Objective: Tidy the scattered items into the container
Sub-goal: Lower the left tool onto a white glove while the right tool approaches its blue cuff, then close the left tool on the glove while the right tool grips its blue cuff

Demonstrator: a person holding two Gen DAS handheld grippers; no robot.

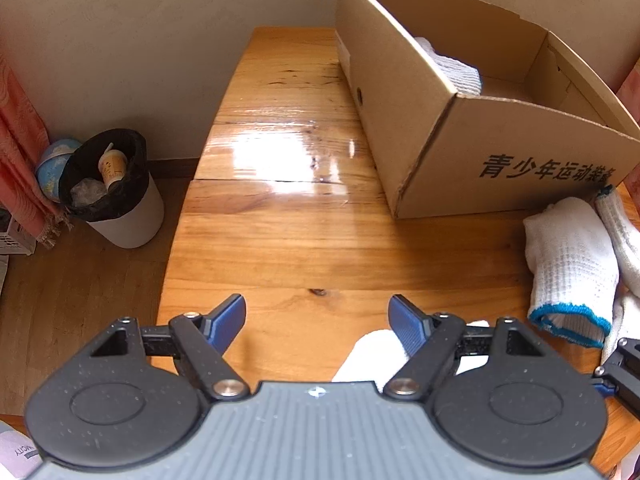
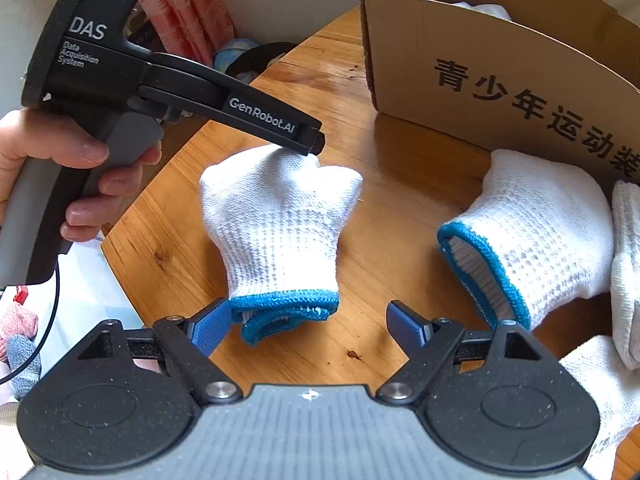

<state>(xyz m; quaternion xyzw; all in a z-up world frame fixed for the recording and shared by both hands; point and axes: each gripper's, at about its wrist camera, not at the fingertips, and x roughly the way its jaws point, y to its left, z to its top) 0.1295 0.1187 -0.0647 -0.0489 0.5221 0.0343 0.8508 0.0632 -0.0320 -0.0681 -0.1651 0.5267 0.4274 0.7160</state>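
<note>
An open cardboard box [image 1: 420, 92] with black printed characters stands on the wooden table [image 1: 280, 220], with white cloth [image 1: 452, 68] inside; it also shows in the right wrist view [image 2: 480, 64]. Several white knit gloves with blue cuffs lie in front of it. My left gripper [image 1: 317, 322] is open, just above the fingertip end of one glove [image 1: 372, 356]. In the right wrist view the left gripper [image 2: 308, 140] hovers over that glove [image 2: 280, 220]. My right gripper [image 2: 310, 328] is open at that glove's blue cuff. Another glove [image 2: 540, 232] lies to the right, by the box.
More white gloves [image 2: 624, 264] lie at the far right by the box. A white bin with a black liner [image 1: 116, 192] stands on the floor left of the table. Pink curtain [image 1: 20, 152] hangs at the left. The table's left edge is close.
</note>
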